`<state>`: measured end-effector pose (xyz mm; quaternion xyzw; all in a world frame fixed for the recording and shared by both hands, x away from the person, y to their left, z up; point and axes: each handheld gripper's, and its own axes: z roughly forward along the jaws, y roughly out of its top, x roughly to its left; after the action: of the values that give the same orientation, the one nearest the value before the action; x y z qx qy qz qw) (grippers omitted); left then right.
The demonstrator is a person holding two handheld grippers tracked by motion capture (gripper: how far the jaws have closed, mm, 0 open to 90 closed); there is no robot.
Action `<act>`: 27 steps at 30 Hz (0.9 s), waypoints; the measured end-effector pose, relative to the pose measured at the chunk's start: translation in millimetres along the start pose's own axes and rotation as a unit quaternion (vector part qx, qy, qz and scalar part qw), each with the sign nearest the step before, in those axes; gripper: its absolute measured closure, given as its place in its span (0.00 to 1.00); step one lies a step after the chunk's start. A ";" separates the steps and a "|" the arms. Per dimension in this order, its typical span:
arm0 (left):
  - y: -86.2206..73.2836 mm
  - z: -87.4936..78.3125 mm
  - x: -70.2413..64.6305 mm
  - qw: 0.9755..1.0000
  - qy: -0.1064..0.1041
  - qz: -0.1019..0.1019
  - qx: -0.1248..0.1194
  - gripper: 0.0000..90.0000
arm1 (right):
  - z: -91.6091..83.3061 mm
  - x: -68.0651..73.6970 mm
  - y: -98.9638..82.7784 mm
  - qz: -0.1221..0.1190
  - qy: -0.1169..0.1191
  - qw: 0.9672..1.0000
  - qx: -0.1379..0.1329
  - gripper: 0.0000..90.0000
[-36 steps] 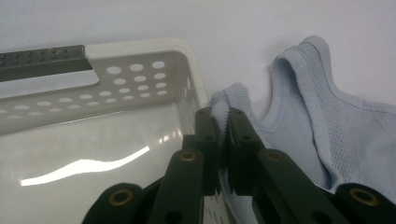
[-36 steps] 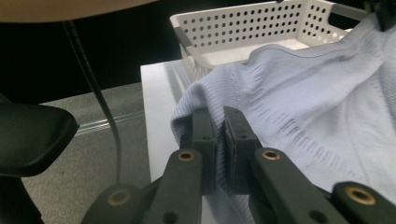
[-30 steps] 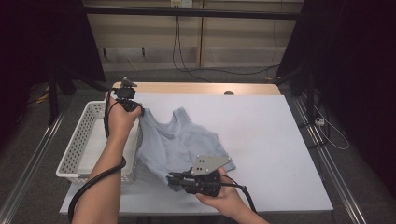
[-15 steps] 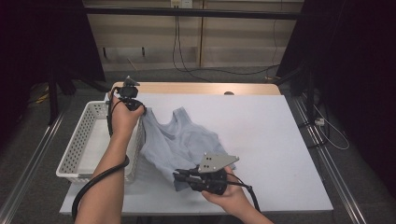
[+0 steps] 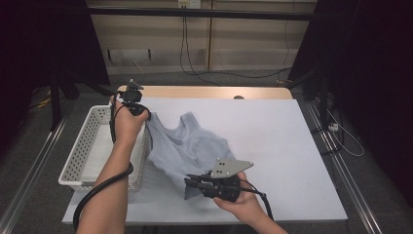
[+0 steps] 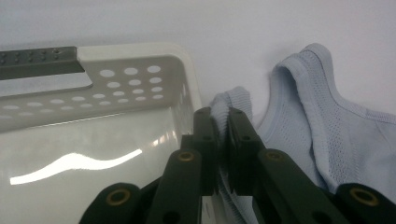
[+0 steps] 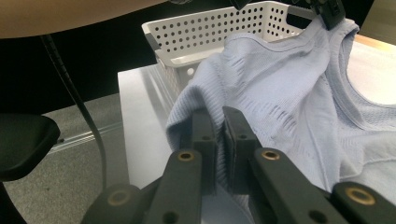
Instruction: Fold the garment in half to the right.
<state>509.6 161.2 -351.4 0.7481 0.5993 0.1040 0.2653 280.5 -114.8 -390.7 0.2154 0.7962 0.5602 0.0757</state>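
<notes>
A light blue sleeveless knit top (image 5: 187,148) lies partly lifted over the white table (image 5: 272,141). My left gripper (image 5: 146,116) is shut on one shoulder strap of the top (image 6: 233,100), held up beside the far corner of the white perforated basket (image 5: 87,146). Its jaws pinch the fabric right above the basket's rim (image 6: 140,51). My right gripper (image 5: 189,182) is shut on the lower hem of the top (image 7: 261,88) near the table's front edge, with cloth bunched between the jaws (image 7: 218,122). The top stretches between the two grippers.
The basket (image 7: 219,28) sits at the table's left side. A black cable (image 5: 97,190) trails from the left gripper along the forearm. Bare table surface lies to the right of the top. Dark curtains and floor rails flank the table.
The right gripper has shifted right and slightly up with the hem, lifting the top's lower edge off the table. The left gripper has stayed by the basket corner.
</notes>
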 end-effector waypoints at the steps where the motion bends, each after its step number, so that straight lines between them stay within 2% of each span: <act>1: 0.4 0.4 -0.5 1.000 -0.001 0.000 0.001 0.94 | -0.5 -0.3 0.0 0.001 -0.001 1.000 -0.001 0.95; 27: 12.1 10.1 -18.2 1.000 -0.003 0.003 0.004 0.92 | -24.1 -22.6 -15.3 0.025 -0.050 0.998 0.003 0.95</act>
<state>519.9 139.4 -350.7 0.7514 0.5963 0.1006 0.2638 288.1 -149.5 -398.9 0.2632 0.7874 0.5483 0.1004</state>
